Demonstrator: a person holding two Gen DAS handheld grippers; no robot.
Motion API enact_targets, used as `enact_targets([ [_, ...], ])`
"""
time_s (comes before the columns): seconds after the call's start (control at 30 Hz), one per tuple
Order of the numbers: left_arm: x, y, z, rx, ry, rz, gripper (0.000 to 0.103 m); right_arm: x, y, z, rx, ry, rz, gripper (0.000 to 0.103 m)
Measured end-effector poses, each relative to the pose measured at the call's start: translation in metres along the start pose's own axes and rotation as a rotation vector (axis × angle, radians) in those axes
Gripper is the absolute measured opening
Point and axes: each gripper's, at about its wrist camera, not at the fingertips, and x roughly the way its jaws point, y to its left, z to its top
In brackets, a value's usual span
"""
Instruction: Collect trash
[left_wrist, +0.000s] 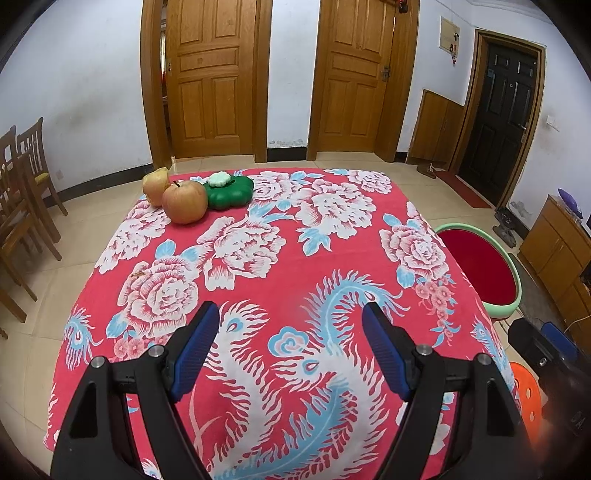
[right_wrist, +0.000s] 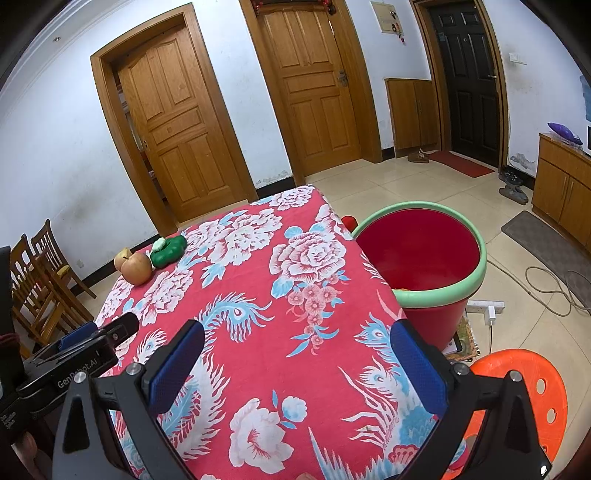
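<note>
A red floral cloth covers the table (left_wrist: 295, 258). At its far left corner sit a whole apple (left_wrist: 184, 203) (right_wrist: 136, 268), a partly eaten apple (left_wrist: 156, 184) (right_wrist: 122, 257) behind it, and a green flower-shaped box (left_wrist: 231, 192) (right_wrist: 169, 252). A small brown scrap (left_wrist: 139, 274) lies on the cloth near the left edge. My left gripper (left_wrist: 291, 317) (right_wrist: 107, 332) hovers open over the near part of the table, nothing between its fingers. My right gripper (right_wrist: 297, 332) (left_wrist: 543, 332) is open too, over the table's near right side. A red bin with a green rim (right_wrist: 436, 295) (left_wrist: 515, 295) stands beside the table on the right.
An orange perforated stool (right_wrist: 535, 387) is at the near right below the bin. A white power strip (right_wrist: 484, 306) and cables lie on the tiled floor. Wooden chairs (left_wrist: 26, 184) stand left of the table. Something orange shows inside the bin (right_wrist: 402, 289).
</note>
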Motion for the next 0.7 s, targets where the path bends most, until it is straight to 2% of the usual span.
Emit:
enact_targets([
  [0.7, 0.0034, 0.0016, -0.0021, -0.004, 0.009, 0.006, 0.079, 0.0007, 0.0004, -0.0010, -0.001, 0.002, 0.001, 0.103],
])
